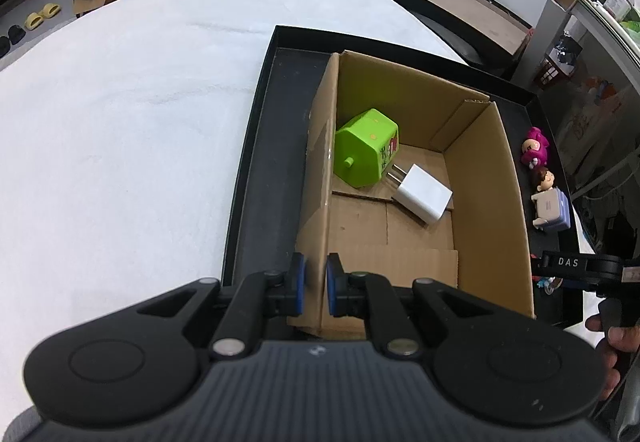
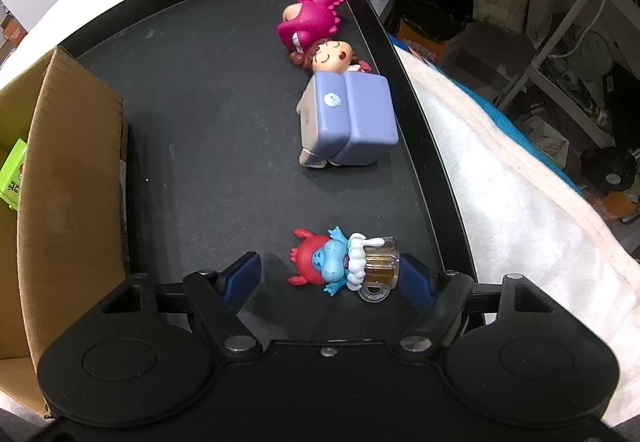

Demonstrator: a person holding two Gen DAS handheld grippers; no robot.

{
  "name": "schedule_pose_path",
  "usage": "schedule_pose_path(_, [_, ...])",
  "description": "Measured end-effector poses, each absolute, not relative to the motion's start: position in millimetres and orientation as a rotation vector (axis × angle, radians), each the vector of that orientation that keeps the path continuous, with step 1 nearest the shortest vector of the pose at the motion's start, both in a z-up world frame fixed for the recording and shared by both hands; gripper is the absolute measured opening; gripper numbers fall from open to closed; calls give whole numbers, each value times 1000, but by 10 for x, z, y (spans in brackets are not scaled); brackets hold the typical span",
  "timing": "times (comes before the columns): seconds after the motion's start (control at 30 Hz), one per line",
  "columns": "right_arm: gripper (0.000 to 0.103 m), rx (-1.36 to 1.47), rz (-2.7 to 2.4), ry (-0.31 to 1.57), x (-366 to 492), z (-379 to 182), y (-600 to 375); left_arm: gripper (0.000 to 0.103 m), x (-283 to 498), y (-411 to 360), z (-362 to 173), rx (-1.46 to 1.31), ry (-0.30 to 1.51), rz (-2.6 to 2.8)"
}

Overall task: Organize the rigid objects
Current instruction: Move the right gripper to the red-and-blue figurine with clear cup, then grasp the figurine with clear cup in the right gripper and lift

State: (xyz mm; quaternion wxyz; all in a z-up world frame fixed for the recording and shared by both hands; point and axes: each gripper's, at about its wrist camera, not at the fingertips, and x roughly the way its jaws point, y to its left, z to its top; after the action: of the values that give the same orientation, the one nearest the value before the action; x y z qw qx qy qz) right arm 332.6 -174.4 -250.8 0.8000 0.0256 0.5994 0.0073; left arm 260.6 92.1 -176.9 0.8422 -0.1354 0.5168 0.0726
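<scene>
A cardboard box (image 1: 484,178) stands in a black tray (image 1: 260,146). In it lie a green toy (image 1: 366,148) and a white charger (image 1: 422,198). My left gripper (image 1: 316,288) is shut on the box's left wall at its near corner. In the right wrist view, my right gripper (image 2: 334,278) is open, its pads on either side of a small blue and red figurine with a beer mug (image 2: 344,264) lying on the tray (image 2: 208,114). Beyond it lie a purple box figurine (image 2: 348,118) and a pink figurine (image 2: 314,18); both also show in the left wrist view (image 1: 550,202).
The tray sits on a white cloth (image 1: 120,122) over a table. A dark side table (image 1: 460,6) with a mask and cup stands beyond. Shelves and clutter (image 2: 560,42) are to the right of the tray. The cardboard box wall (image 2: 60,162) is left of my right gripper.
</scene>
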Motion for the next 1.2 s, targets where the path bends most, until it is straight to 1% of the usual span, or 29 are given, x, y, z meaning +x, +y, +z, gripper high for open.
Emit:
schedule_pose_path(0.17, [72,39,11,1288,3332,-2524,-1733,10,2609,927,-1807,-294,1100,162])
schedule_pose_path(0.23, [68,40,5,1294,3338,-2553,-1736,10,2615,926,-1804,-292,1102,161])
schedule_pose_path(0.3, [59,40,-7,1306,3347,-2585,-1737,10,2617,923,-1804,-289,1103,158])
schedule_pose_path(0.57, [58,70,26,1285,3318,-2513,-1753,10,2643,923,-1808,-286,1112,154])
schedule_pose_path(0.87, [58,135,64,1244,3288,-2220,-1809,10,2617,939,-1824,-301,1100,157])
schedule_pose_path(1.2, [58,118,116,1176,3271,-1847,-1639,10,2597,962,-1820,-314,1090,155])
